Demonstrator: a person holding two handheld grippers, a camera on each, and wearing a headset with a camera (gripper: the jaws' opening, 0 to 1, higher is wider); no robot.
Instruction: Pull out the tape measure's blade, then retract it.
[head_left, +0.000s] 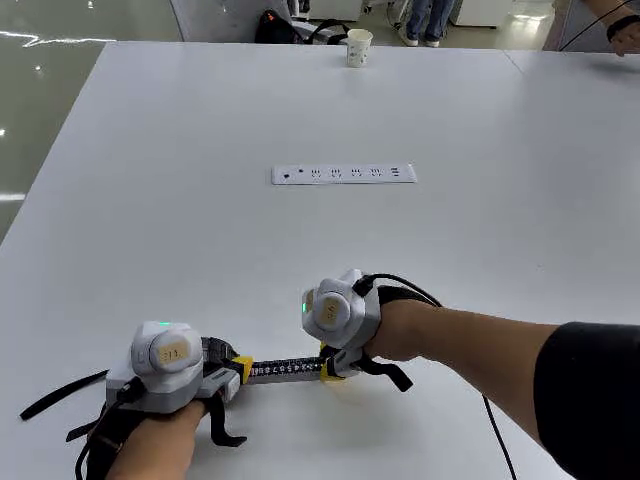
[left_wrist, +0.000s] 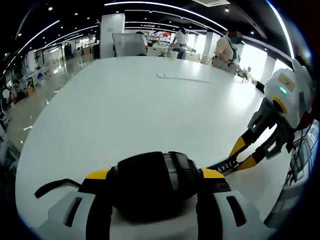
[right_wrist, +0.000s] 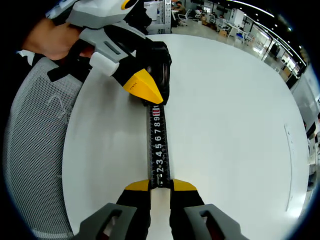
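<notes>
While the blade (right_wrist: 158, 145) is only a short way out, I've got both ends clamped.
My left gripper (head_left: 225, 378) grips the tape measure case (left_wrist: 157, 185) and the right gripper (right_wrist: 160, 186) pinches the blade tip, by the near edge of the table (head_left: 200, 150). Blade's long axis runs straight btwn grippers, case to the left; I'd pull rightward along it.

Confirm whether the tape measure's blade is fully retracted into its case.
No: a numbered stretch of blade runs from the case to the right gripper, whose jaws pinch its tip.

Bright, even light; fisheye-warped edges
</notes>
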